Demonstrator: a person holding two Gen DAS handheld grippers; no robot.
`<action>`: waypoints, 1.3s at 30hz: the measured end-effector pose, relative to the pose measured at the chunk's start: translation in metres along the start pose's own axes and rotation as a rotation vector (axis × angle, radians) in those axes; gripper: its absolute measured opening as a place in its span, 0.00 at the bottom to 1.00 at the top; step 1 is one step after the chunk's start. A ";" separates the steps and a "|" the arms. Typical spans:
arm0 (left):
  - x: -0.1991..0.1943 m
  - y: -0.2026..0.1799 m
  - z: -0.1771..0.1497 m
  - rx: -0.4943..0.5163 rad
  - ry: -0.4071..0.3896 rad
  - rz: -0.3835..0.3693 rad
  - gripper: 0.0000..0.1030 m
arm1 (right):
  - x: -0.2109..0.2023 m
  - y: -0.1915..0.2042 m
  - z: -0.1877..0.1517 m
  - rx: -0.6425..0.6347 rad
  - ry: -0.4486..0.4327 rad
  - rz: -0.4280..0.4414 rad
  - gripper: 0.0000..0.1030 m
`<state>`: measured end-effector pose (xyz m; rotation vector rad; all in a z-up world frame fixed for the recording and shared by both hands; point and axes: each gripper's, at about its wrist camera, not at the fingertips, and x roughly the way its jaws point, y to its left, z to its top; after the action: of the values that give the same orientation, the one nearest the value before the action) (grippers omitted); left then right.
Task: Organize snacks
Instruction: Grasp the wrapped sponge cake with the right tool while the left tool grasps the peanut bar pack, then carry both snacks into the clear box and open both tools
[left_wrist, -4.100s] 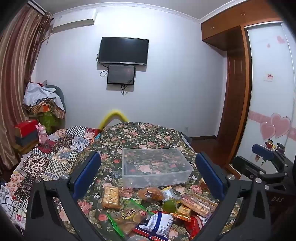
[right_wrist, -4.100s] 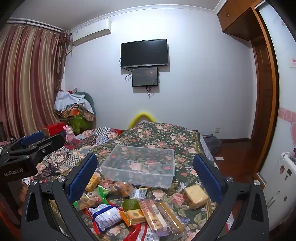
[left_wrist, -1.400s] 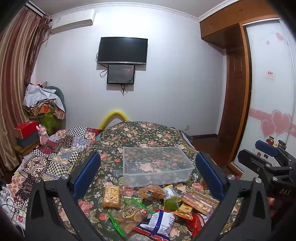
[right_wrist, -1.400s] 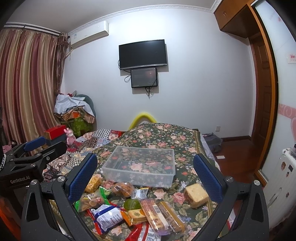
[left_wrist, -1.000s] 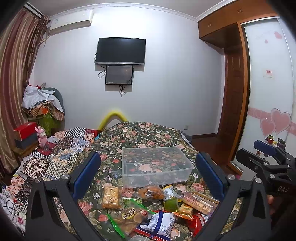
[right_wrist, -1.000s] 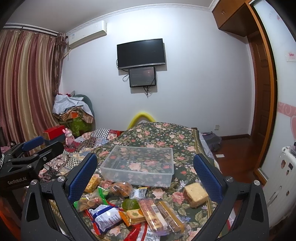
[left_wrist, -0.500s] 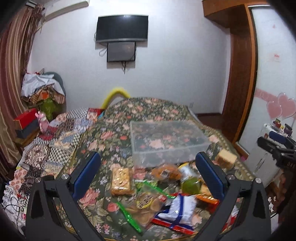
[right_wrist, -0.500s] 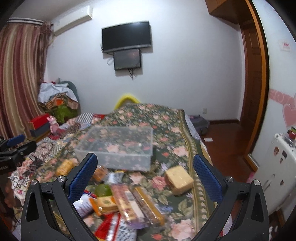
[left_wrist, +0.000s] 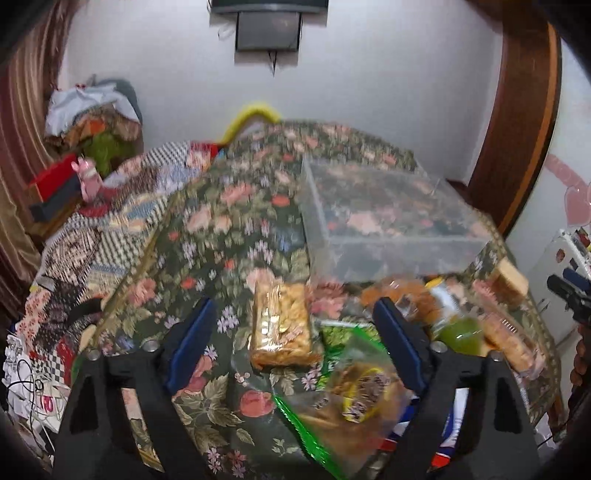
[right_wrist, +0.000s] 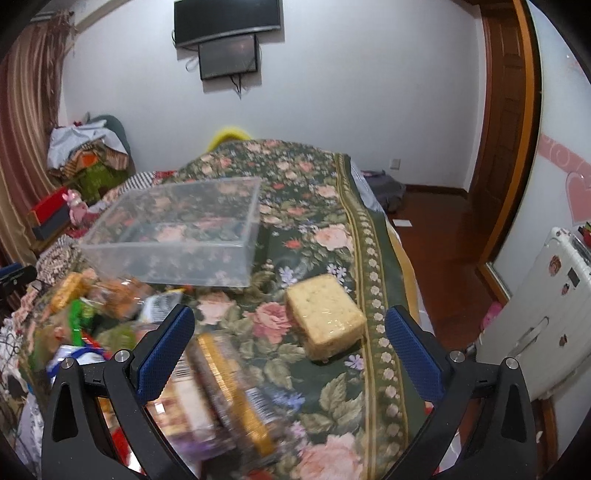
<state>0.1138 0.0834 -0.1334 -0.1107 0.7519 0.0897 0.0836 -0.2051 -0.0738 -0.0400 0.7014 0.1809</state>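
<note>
A clear plastic box (left_wrist: 399, 254) (right_wrist: 166, 262) stands empty on the floral bedspread. Several wrapped snacks lie in front of it. In the left wrist view, my left gripper (left_wrist: 295, 343) points down at a clear-wrapped pack of golden biscuits (left_wrist: 280, 325). Its jaws are closing, with the pack lying between them and the pads (left_wrist: 192, 343) clear of it. A green-edged bag (left_wrist: 351, 398) lies just to its right. My right gripper (right_wrist: 290, 354) is open over a wrapped square cracker block (right_wrist: 325, 321), without touching it. Long biscuit packs (right_wrist: 229, 398) lie blurred by its left finger.
A patchwork quilt (left_wrist: 92, 236) covers the bed's left side. The bed's right edge (right_wrist: 402, 280) drops to a wooden floor (right_wrist: 443, 236), with a white cabinet (right_wrist: 535, 314) beside it. A clothes pile (right_wrist: 88, 155) sits at the far left.
Both grippers have tipped downward and come closer to the snacks. The left jaws stand narrower than before. The biscuit pack and the cracker block now lie between the fingers.
</note>
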 end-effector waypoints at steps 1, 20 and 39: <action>0.008 0.003 0.000 -0.005 0.027 0.001 0.80 | 0.006 -0.003 0.001 -0.001 0.012 -0.008 0.99; 0.093 0.022 -0.005 -0.063 0.256 -0.022 0.48 | 0.098 -0.038 -0.012 0.028 0.256 0.057 0.77; 0.046 0.021 0.011 -0.060 0.160 -0.019 0.44 | 0.061 -0.022 -0.001 0.013 0.167 0.090 0.50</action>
<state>0.1520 0.1080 -0.1583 -0.1835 0.9077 0.0854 0.1331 -0.2178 -0.1142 -0.0113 0.8720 0.2608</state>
